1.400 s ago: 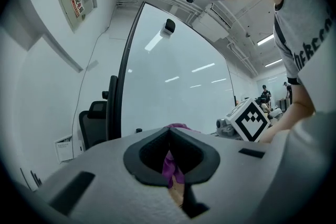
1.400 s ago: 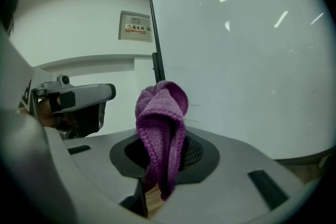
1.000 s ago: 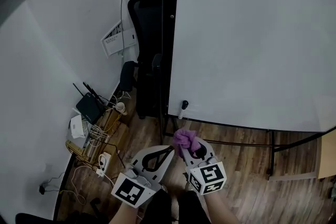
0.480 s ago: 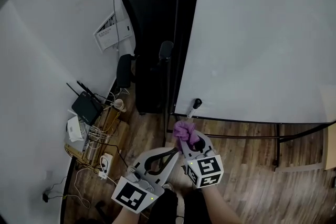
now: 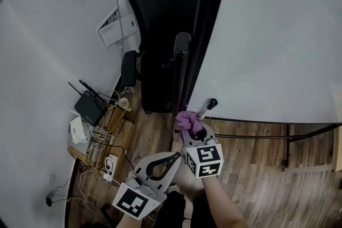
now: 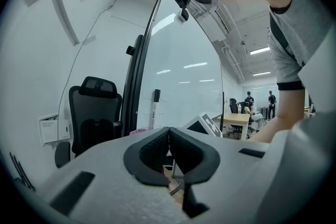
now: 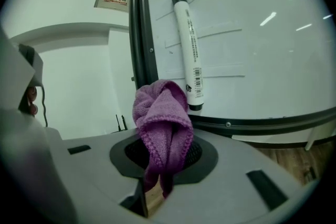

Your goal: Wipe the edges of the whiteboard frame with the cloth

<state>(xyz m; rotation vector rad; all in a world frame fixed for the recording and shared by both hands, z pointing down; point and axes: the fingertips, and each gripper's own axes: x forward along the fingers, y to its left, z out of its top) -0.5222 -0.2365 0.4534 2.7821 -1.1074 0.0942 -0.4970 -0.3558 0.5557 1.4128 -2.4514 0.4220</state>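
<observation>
Office chair left of whiteboard frame, marker on whiteboard near its lower corner, router farther left by wall.

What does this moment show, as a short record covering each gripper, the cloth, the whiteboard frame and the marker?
right gripper: shut on the purple cloth, which bunches up above the jaws
left gripper: shut, nothing between the jaws, low beside the right one
cloth position: close to the lower left corner of the black frame; contact cannot be told
marker: on the whiteboard surface, near that same corner
behind the board: black office chair
</observation>
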